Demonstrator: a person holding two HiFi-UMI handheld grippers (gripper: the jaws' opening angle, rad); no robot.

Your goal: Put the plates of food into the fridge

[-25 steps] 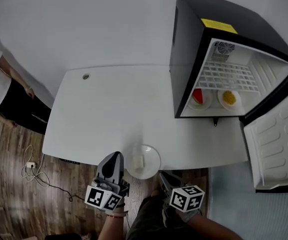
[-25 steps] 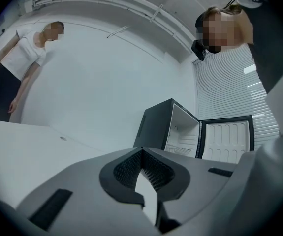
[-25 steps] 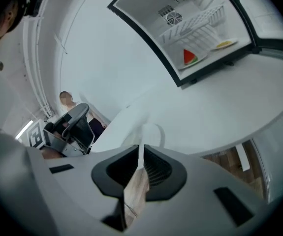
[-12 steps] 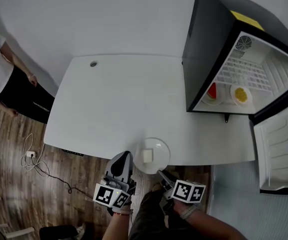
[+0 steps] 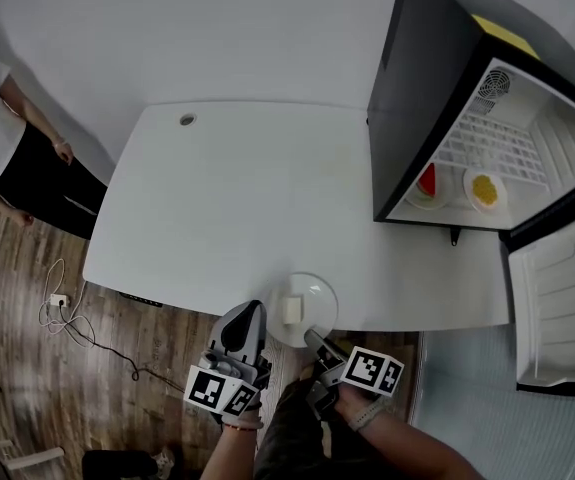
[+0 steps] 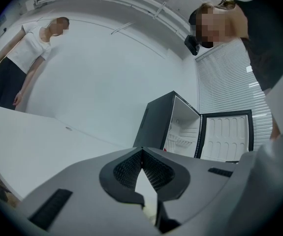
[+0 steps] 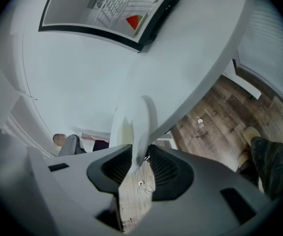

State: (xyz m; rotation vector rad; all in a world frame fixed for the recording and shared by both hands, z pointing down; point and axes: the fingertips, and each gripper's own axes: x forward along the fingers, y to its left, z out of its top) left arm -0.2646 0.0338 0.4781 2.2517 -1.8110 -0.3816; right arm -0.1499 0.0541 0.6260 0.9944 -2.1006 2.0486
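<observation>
Since a second ago the right gripper (image 5: 312,336) has come in to the near edge of the plate (image 5: 319,290) on the table (image 5: 237,198), and it has rolled to one side. Its jaws have just been opening. Now they stand apart with the thin white rim of that plate between them, and the pads do not look pressed on it. The left gripper (image 5: 250,313) has hardly moved. It sits just left of the same plate, at the near edge of the table, with its jaws closed together and nothing in them.

Count the plates: three. One is on the table, right at the near edge, and it has one pale block of food (image 5: 292,310) on it. Two more are inside the fridge (image 5: 417,98), side by side on the bottom, under the wire shelf (image 5: 492,153). They are the plate with red food (image 5: 414,201) on the left and the plate with yellow food (image 5: 470,198) on the right.

Only one fridge is here — black outside, white inside — at the right end of the table. Its door (image 5: 562,308) hangs wide open on the right.

Each of the two grippers has one marker cube, the left cube (image 5: 217,393) and the right cube (image 5: 374,370).

One person (image 5: 7,158) in a white top stands at the far left, beside the table, on the wooden floor (image 5: 27,388). A white cable (image 5: 67,333) lies on that floor — near the table's left edge.
</observation>
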